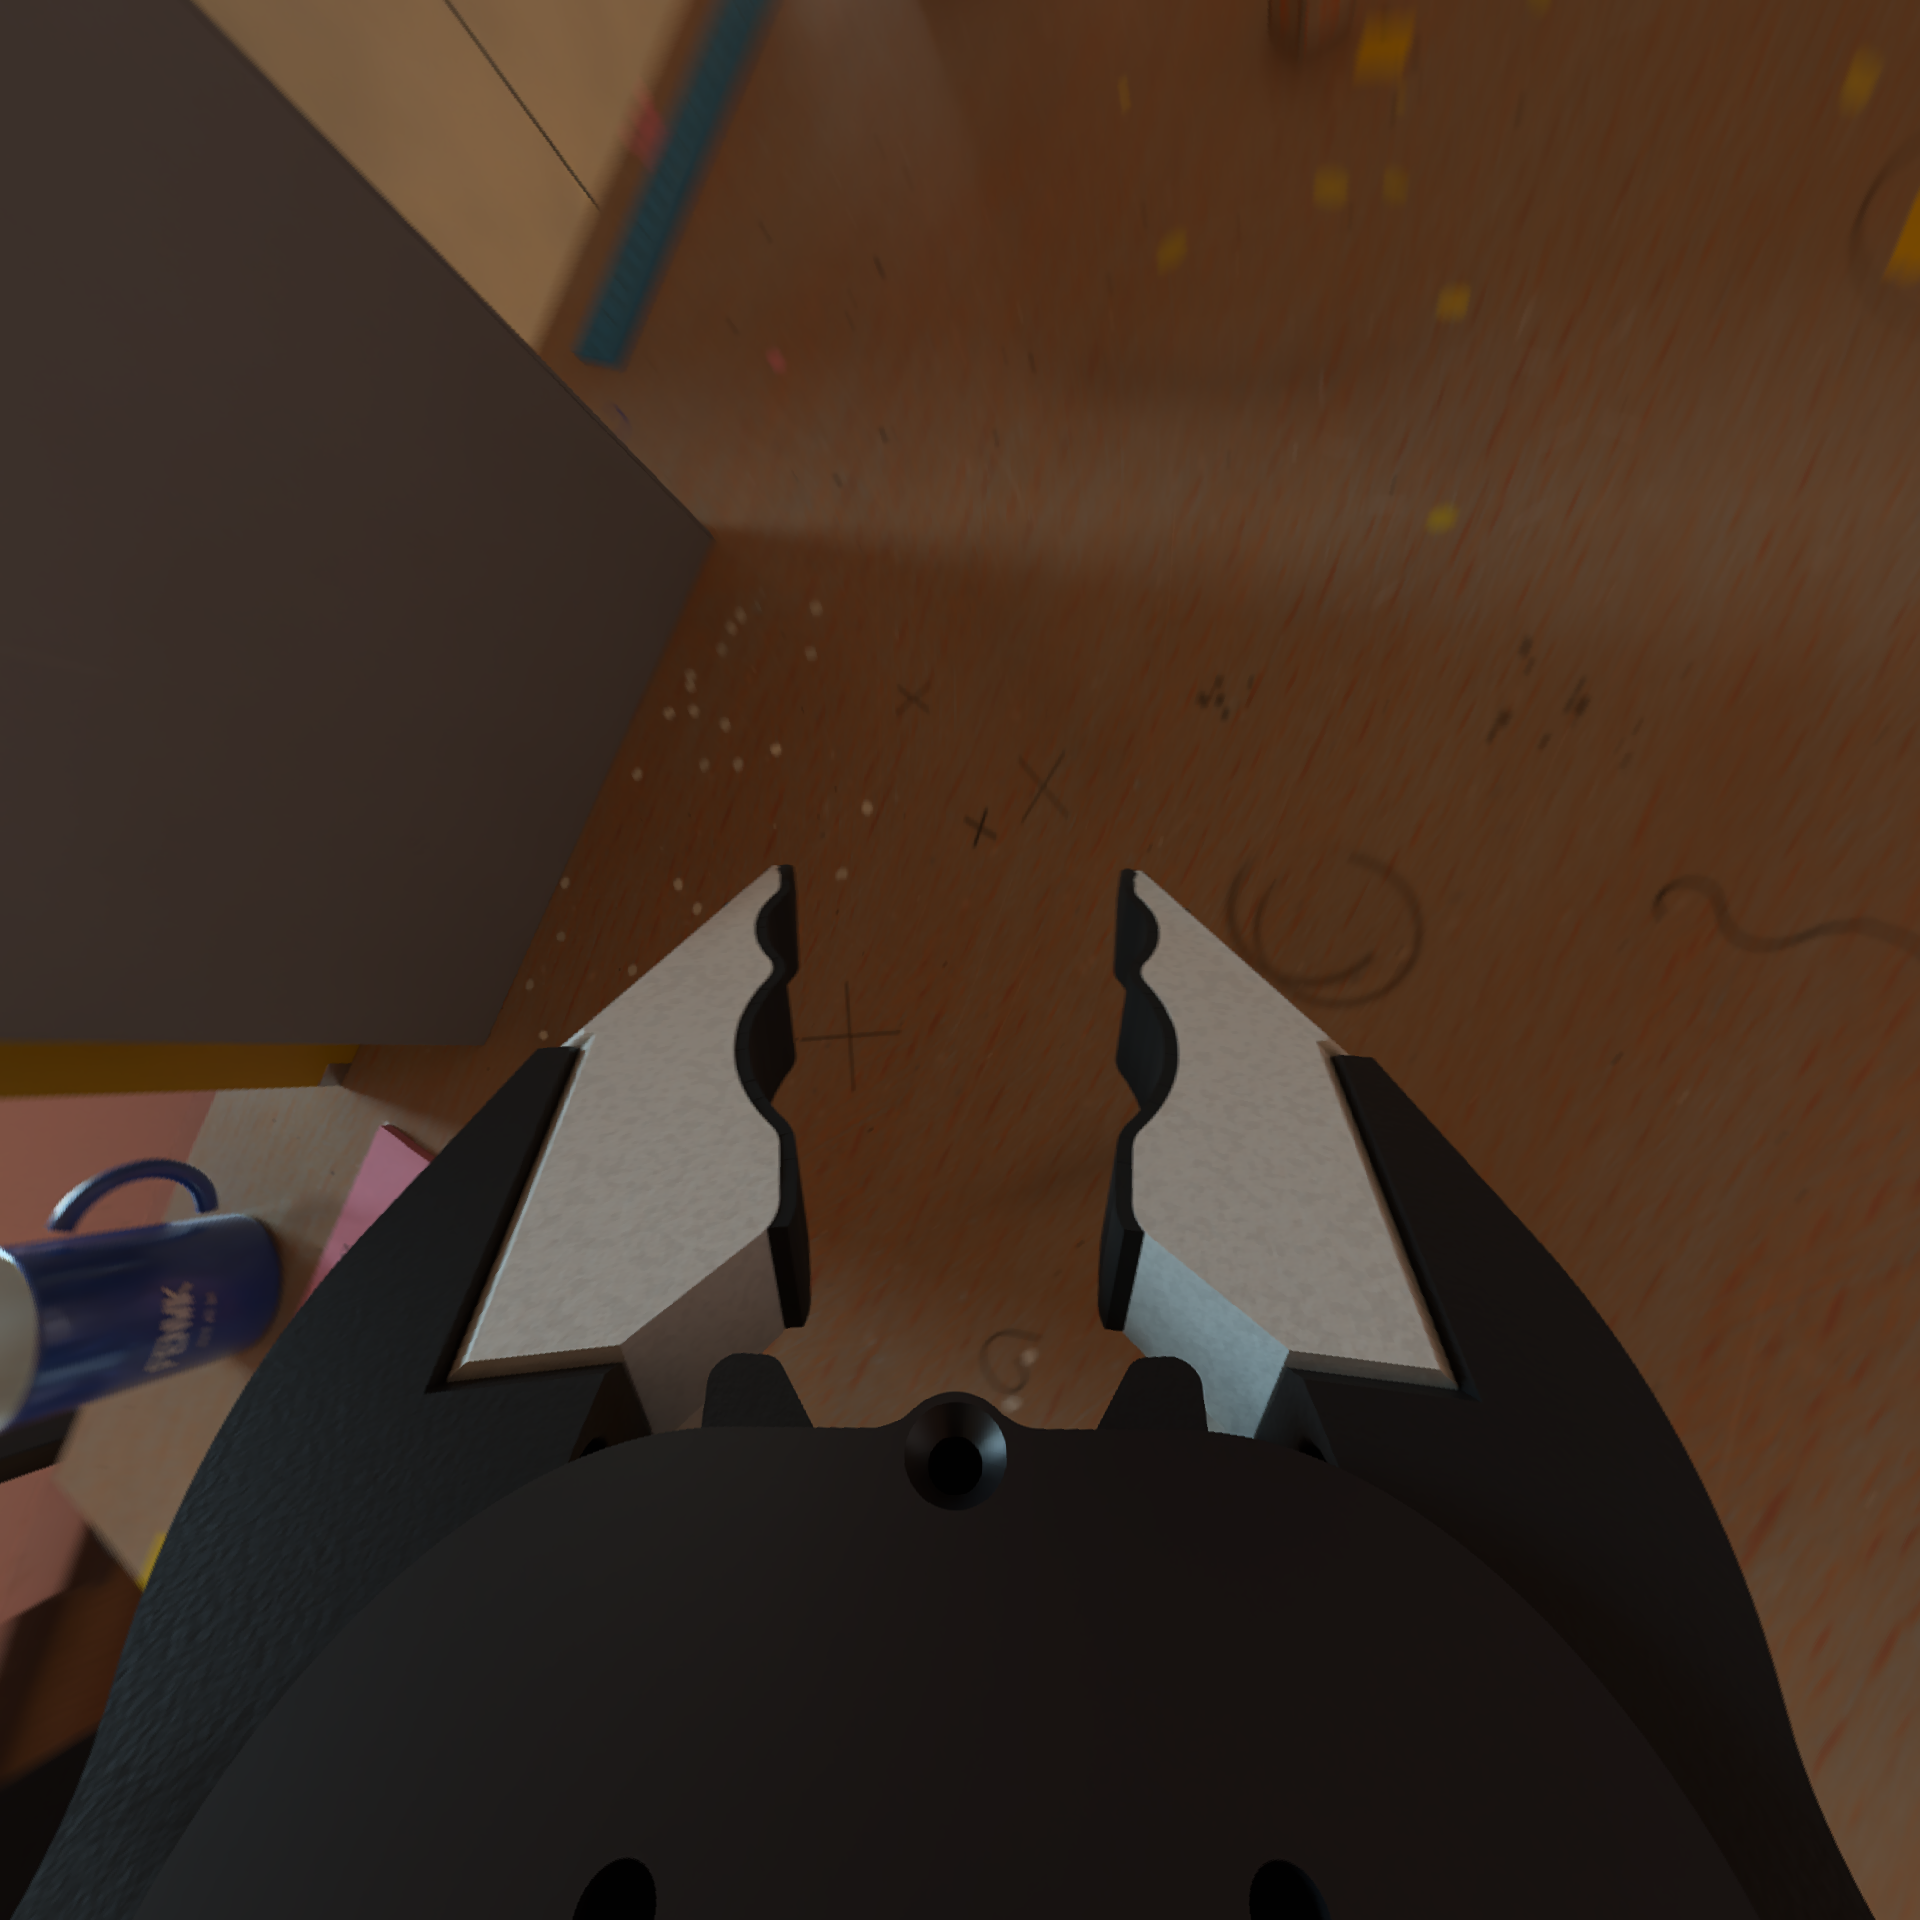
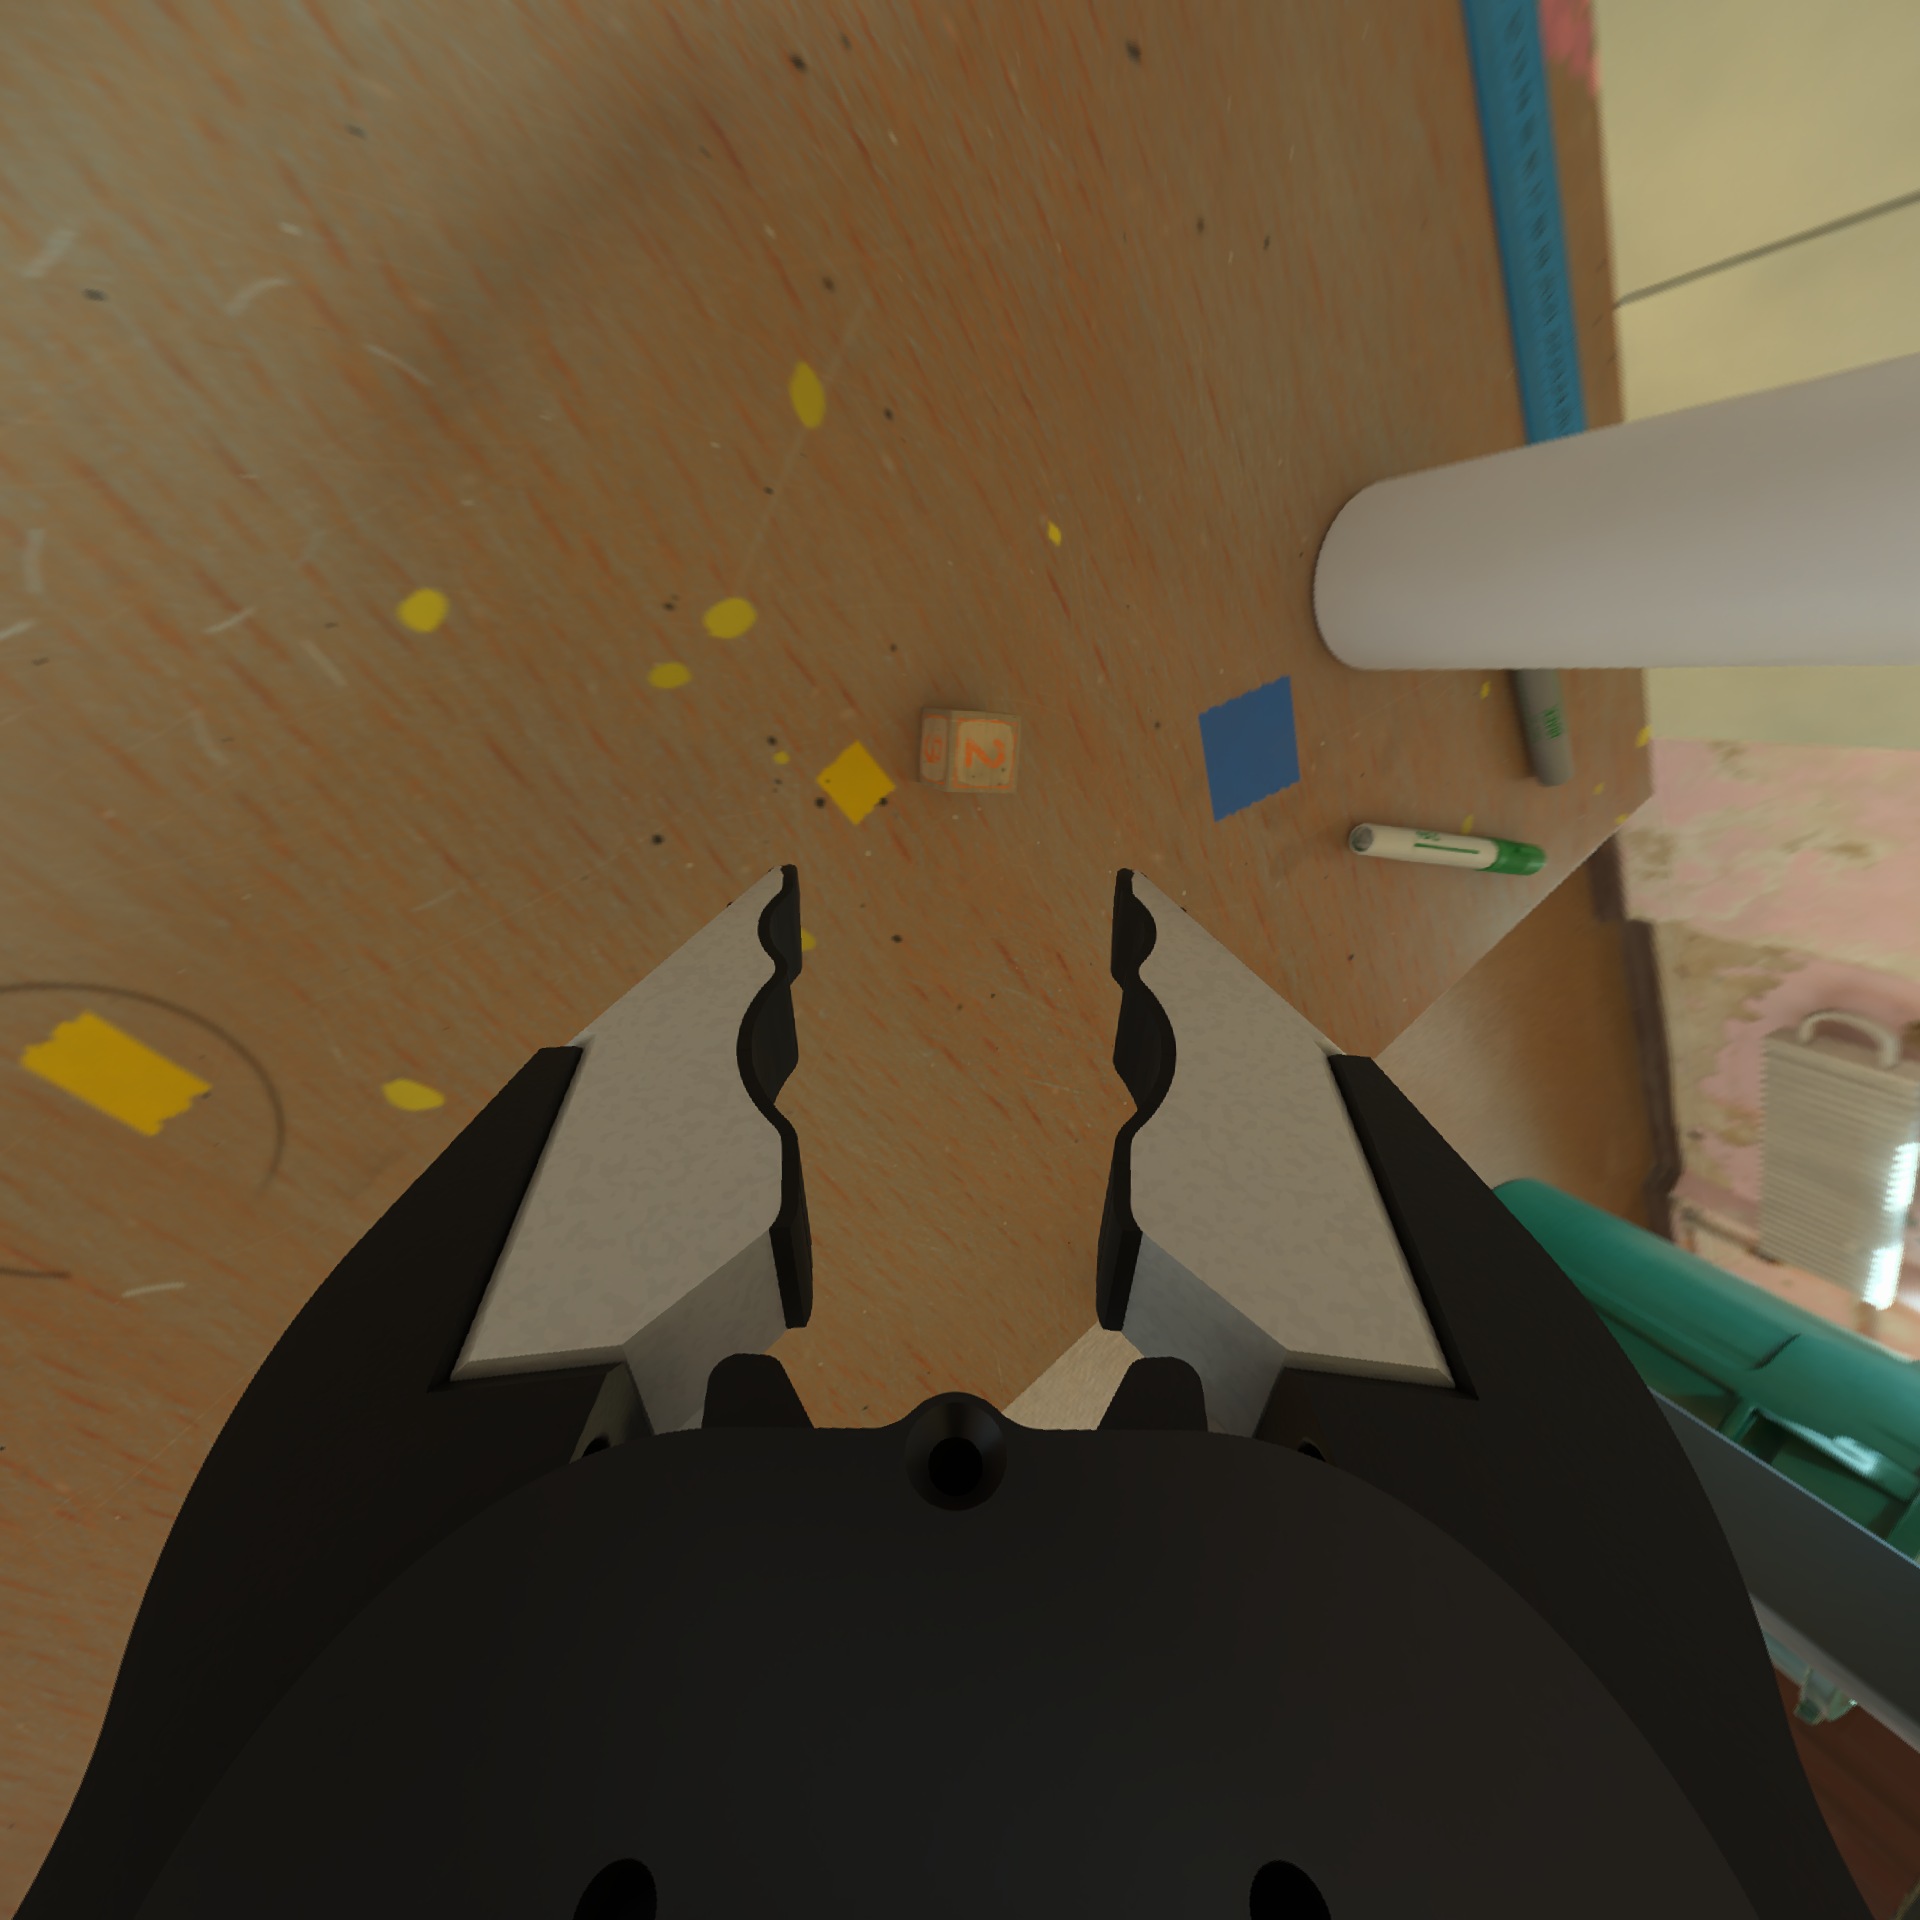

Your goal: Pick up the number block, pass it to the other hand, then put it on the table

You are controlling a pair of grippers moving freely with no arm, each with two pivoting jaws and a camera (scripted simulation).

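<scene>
— Across the wooden worktop (image 2: pixel 520 416) we've got yellow flecks and pencil marks everywhere, and in the left wrist view a big dark box (image 1: pixel 260 571) fills our upper left corner.

— We see it. Next in size, a pale cylinder (image 2: pixel 1621 540) pokes in from the right of the right wrist view, with a green object (image 2: pixel 1714 1340) low at that edge.

— And our left gripper (image 1: pixel 956 894)?

— Jaws spread wide, nothing between them, only bare wood with little crosses drawn on it. Our right gripper (image 2: pixel 956 894) matches: jaws wide apart, holding nothing.

— A blue strip (image 2: pixel 1527 208) runs along the far edge of the worktop. Down at the left of the left wrist view we spot a dark blue tube (image 1: pixel 145 1309) lying on its side.

— Smaller now: a blue square patch (image 2: pixel 1249 746), a green-capped marker (image 2: pixel 1444 849) lying flat, a grey marker (image 2: pixel 1543 727) near it under the cylinder.

— And the number block (image 2: pixel 968 750)?

— Resting on the worktop, straight ahead of our right gripper's fingertips and clear of them, between a yellow diamond patch (image 2: pixel 854 781) and the blue square. We can't find it for certain in the left wrist view.
</scene>
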